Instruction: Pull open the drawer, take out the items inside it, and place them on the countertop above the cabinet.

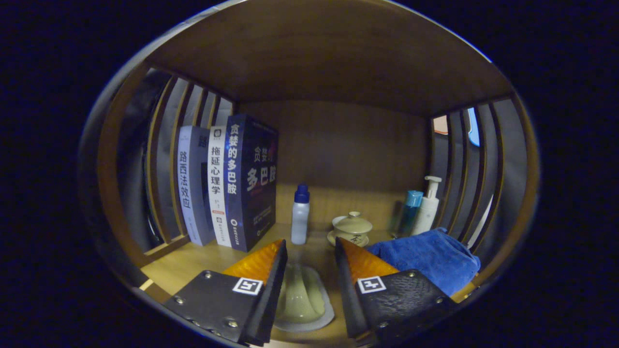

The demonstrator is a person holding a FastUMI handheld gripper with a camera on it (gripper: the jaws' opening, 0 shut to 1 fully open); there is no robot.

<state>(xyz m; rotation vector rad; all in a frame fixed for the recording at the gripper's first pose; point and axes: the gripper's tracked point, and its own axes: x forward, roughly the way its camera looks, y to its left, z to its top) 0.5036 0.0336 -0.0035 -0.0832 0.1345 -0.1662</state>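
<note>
1. The gripper reaches into a wooden cabinet shelf, its two fingers spread apart with a wide gap between them.
2. Between the fingers, low on the shelf board, lies a pale green dish-like item on a lighter oval base. The fingers flank it on either side, but I cannot tell whether either one touches it, so nothing looks firmly held.
3. Just ahead of the fingertips stands a small translucent bottle with a blue cap, upright.
4. To the right of that bottle sits a cream lidded tea bowl on its saucer, close to the tip of the right-hand finger.
5. A crumpled blue towel lies beside the right-hand finger, seemingly touching its outer side.
6. Behind the towel, in the back right corner, stand a teal bottle and a white pump bottle, side by side.
7. On the left, three books stand upright, spines facing out, against the slatted side wall.
8. The opposite side is slatted too, and a wooden panel closes the space overhead.
</note>
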